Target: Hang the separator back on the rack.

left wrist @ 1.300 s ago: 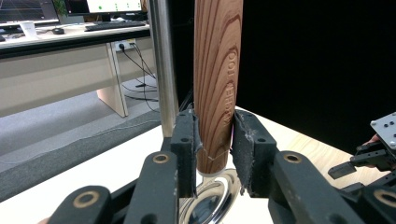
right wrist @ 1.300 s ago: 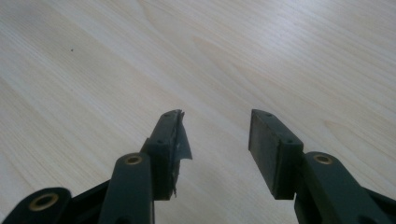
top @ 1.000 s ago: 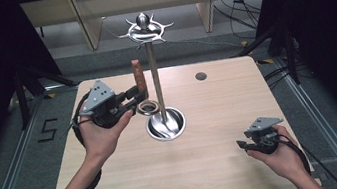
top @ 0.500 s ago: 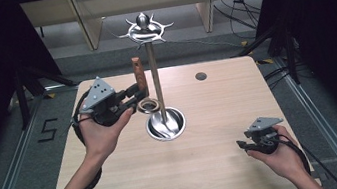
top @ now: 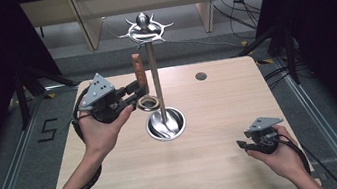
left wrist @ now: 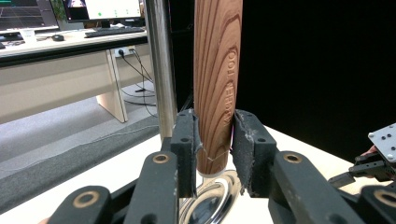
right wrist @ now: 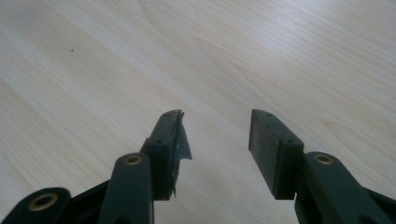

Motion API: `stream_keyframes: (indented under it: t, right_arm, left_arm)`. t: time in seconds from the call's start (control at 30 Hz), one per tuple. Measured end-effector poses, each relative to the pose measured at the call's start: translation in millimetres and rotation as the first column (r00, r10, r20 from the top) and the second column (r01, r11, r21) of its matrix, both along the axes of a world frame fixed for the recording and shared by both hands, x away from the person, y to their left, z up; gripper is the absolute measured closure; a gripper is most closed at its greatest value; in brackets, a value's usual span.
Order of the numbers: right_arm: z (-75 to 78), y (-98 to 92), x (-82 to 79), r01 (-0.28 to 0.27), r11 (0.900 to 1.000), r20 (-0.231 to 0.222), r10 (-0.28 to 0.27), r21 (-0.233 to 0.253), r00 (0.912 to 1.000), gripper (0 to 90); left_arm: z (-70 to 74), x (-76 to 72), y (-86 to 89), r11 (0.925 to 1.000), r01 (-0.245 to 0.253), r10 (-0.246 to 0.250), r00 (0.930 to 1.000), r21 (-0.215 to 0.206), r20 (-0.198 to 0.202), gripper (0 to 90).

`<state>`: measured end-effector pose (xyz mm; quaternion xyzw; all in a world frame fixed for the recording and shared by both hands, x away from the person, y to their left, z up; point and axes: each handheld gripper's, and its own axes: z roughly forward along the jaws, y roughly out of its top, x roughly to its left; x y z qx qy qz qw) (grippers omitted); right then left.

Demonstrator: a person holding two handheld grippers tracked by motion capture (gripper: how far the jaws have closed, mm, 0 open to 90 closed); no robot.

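Note:
A utensil with an upright wooden handle point(top: 139, 71) point(left wrist: 217, 84) hangs above the table, and my left gripper point(top: 135, 90) point(left wrist: 215, 135) is shut on the handle's lower end. Below the jaws the utensil ends in a shiny metal ring point(top: 148, 102) point(left wrist: 212, 196). It hovers just left of the steel pole point(top: 156, 86) point(left wrist: 161, 70) of a hanger stand, which has a round base point(top: 166, 124) and a crown of hooks point(top: 145, 27) on top. My right gripper point(top: 242, 146) point(right wrist: 215, 130) stands open and holds nothing, low over the wood at the front right.
The light wooden table point(top: 229, 176) has a small dark round hole point(top: 200, 76) at its back right. Black curtains flank both sides, and pale desks stand beyond the far edge. The right gripper point(left wrist: 373, 158) appears far off in the left gripper view.

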<state>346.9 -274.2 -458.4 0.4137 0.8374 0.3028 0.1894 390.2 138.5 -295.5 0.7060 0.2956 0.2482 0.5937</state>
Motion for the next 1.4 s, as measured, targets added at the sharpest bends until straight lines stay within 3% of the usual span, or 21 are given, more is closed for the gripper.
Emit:
stream_keyframes:
  t: [1.4]
  right_arm:
    - [0.1,-0.4,0.3,0.003,1.0,-0.014,-0.003,0.006,0.9999,54.8]
  left_arm:
    - [16.0,10.8,-1.6,0.9996,0.021,-0.02,0.9996,0.019,-0.02,70.0]
